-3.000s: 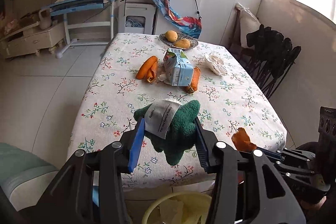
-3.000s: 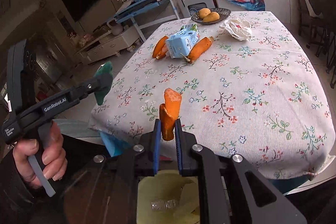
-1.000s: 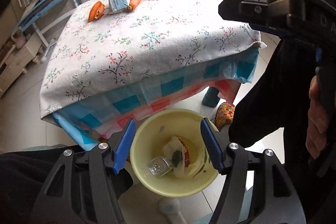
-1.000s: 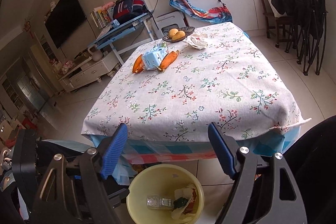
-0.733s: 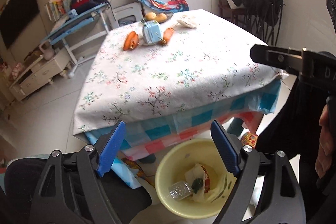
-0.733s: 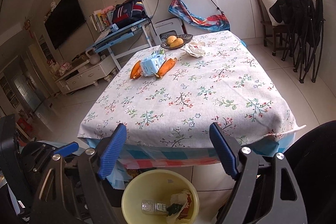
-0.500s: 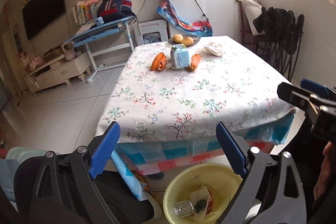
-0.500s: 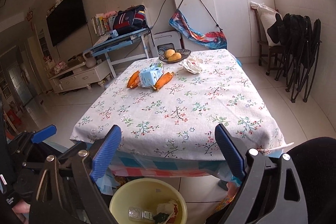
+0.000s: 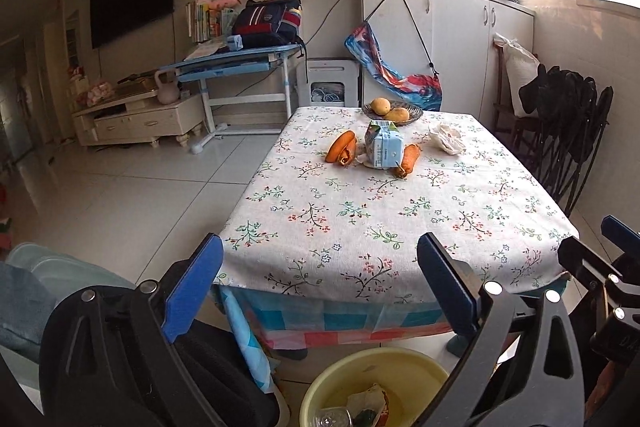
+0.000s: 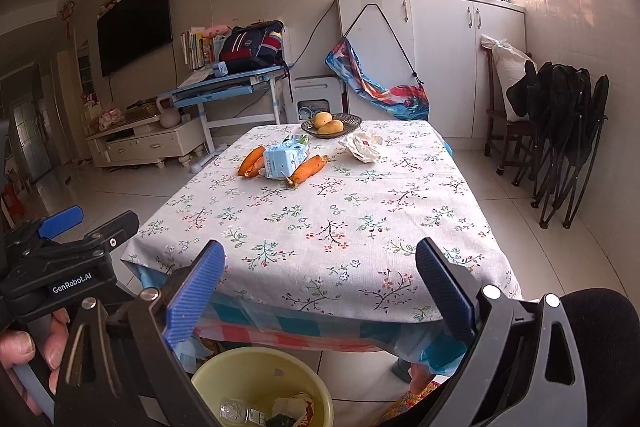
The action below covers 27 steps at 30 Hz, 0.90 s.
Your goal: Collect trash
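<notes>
Both hand-held grippers [image 9: 320, 279] [image 10: 320, 279] gape empty above the yellow bin [image 10: 240, 367]

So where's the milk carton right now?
The milk carton lies toward the far end of the table, between two carrots, just in front of the fruit dish.

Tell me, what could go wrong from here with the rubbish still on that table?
The milk carton lies between two carrot pieces, so grabbing one may knock another. The crumpled paper sits near the fruit bowl and might nudge it. Both grippers are open and empty, and everything lies at the far end, a long reach from the yellow bin.
</notes>
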{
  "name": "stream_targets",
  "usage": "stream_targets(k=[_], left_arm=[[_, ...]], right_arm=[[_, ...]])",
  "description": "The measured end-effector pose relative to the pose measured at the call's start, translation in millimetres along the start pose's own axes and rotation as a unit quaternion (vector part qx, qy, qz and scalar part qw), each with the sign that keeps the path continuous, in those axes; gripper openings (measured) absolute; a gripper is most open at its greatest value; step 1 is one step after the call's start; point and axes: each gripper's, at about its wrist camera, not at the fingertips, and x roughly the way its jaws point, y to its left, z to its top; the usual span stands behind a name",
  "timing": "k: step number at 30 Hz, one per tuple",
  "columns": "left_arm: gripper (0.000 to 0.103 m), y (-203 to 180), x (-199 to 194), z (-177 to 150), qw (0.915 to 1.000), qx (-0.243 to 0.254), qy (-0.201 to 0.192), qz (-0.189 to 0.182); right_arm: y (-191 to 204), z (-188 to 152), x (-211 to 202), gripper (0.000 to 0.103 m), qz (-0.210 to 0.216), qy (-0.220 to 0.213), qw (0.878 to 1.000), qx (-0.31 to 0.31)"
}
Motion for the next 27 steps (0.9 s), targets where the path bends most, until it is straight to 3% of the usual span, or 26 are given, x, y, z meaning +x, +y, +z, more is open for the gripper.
stream_targets(k=[27], left_arm=[[0.096, -0.3, 4.7, 6.1, 0.9999, -0.01, -0.004, -0.002]], right_arm=[[-0.2, 0.7, 5.6, 0.093, 0.004, 0.009, 1.0, 0.011]])
